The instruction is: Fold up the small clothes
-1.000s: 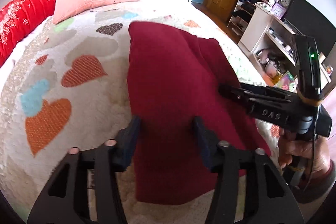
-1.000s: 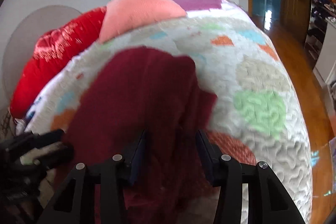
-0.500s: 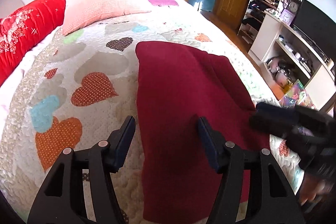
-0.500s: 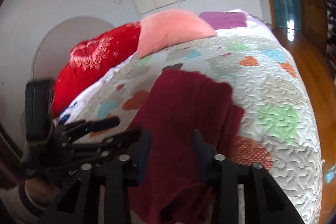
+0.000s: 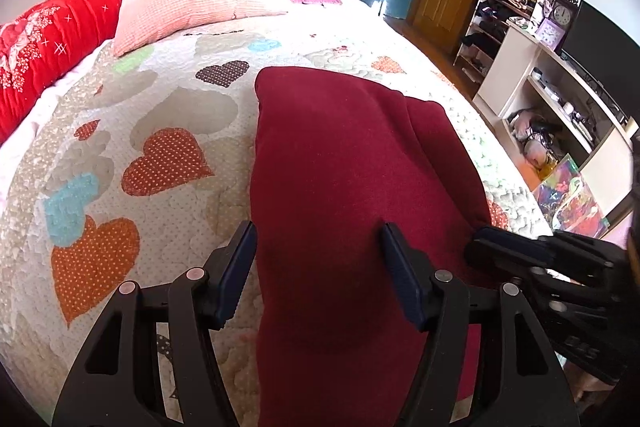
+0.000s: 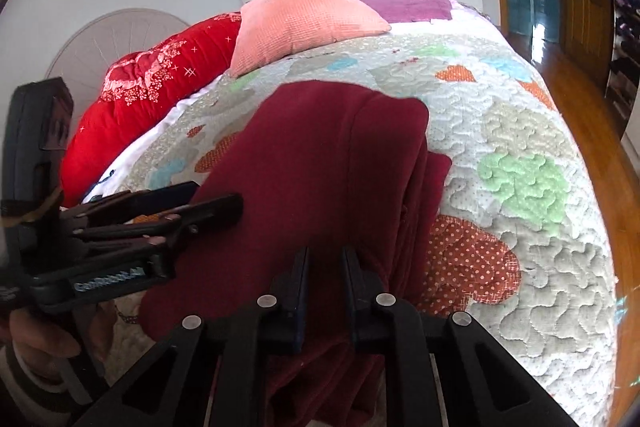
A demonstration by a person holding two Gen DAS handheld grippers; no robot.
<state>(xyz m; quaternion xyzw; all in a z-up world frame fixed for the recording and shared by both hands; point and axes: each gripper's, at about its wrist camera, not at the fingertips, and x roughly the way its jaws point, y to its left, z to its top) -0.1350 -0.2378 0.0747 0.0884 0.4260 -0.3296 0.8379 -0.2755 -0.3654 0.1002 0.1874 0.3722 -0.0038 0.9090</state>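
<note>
Maroon garment (image 5: 344,163) lies lengthwise on the heart quilt (image 5: 160,115), already folded narrow. My right gripper (image 6: 325,267) pinches its near edge; my left gripper (image 5: 316,255) hovers spread wide over the near end. Next, likely, lift that edge toward the pillows.

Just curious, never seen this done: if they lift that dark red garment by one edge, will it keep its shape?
Probably not. The dark red garment lies in soft folds on the heart-patterned quilt, so it would likely droop. Its fuzzy, thick-looking cloth suggests little slipping from the right gripper.
</note>
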